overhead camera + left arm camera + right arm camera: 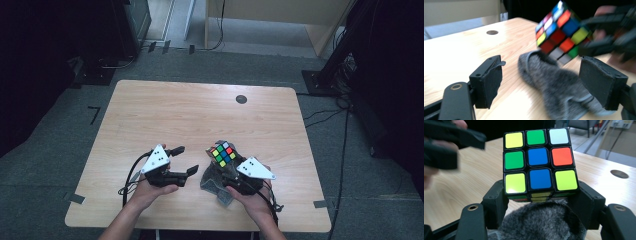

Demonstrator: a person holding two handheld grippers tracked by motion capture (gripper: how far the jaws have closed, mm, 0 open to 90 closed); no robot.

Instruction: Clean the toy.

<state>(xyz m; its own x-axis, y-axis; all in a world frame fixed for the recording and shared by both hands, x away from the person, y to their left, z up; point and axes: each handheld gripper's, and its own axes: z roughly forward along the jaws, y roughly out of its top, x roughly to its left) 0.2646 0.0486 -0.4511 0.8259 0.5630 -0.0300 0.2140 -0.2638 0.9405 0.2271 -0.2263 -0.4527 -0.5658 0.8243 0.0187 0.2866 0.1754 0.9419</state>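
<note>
your right claw (226, 161) is pinching the rubik's cube (223, 153) by its lower layer, one black pad on either side, and the cube is lifted off the table (200, 110) with a scrambled face toward the right gripper view. your left claw (186, 161) is spread, nothing between its pads, hanging just beside the cube on its left and not touching it. a grey furry cloth (554, 80) lies on the table directly under the cube (it looks like a wiping cloth, though what it's for i can't tell).

as for progress: the cube is picked up and steady in one claw, so the grasp is done. the colours are still mixed on every face that shows, yellow, green, blue, orange and white on one side alone, so the turning work looks barely started, if at all. what seems left is bringing your left claw across to grip the upper layer and twist it against the right.
</note>
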